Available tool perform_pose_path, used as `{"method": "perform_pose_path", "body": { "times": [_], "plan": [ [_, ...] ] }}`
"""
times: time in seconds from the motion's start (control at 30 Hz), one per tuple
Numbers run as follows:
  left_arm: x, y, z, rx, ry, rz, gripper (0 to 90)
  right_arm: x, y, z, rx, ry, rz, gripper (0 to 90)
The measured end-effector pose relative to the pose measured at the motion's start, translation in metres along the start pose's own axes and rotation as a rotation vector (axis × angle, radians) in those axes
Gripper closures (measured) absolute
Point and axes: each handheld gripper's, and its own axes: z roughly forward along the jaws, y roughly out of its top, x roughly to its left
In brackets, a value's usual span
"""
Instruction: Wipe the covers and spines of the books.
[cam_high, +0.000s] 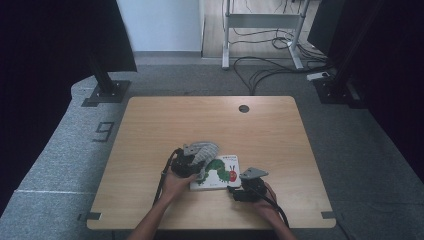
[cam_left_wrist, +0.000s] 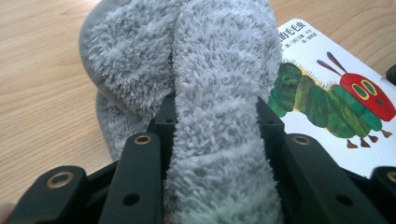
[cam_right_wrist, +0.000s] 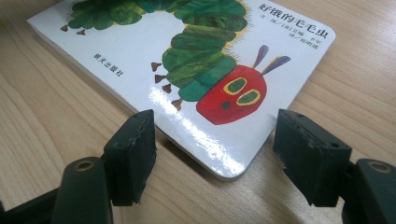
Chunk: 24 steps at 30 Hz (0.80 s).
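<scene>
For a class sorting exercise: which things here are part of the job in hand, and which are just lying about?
In the job:
- grey fluffy sock, clamped in the left hand-held gripper
- caterpillar picture book, with the open right hand-held gripper at its corner

Lying about:
- cables on the floor
- desk frame behind

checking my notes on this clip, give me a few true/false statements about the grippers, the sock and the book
1. The left gripper is shut on the grey fuzzy sock. True.
2. The right gripper is clamped on the book. False: its jaws stand open, a corner of the book lies between them.
3. The book stands upright on the table. False: it lies flat, cover up.
4. The cover shows a green caterpillar with a red head. True.
5. The sock lies at the table's far edge. False: it is beside the book, partly over it.
</scene>
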Motion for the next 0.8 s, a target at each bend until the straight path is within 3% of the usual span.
{"method": "perform_pose_path", "body": {
  "times": [0.2,0.4,0.5,0.6,0.8],
  "plan": [
    [-0.034,0.006,0.001,-0.016,-0.059,0.069,63.2,0.000,0.000,0.000,0.001,0.000,-0.001,29.3],
    [-0.074,0.011,0.022,0.018,-0.113,0.148,63.2,0.000,0.000,0.000,0.001,0.000,0.001,29.3],
    [-0.087,0.008,0.026,0.028,-0.098,0.200,63.1,0.000,0.000,0.000,0.001,0.000,0.000,29.3],
    [-0.085,0.006,0.023,0.021,-0.099,0.194,63.2,0.000,0.000,0.000,0.002,-0.001,-0.003,29.3],
    [-0.060,-0.003,0.011,0.013,-0.070,0.137,63.3,0.000,0.000,0.000,0.001,-0.001,-0.001,29.3]
  ]
}}
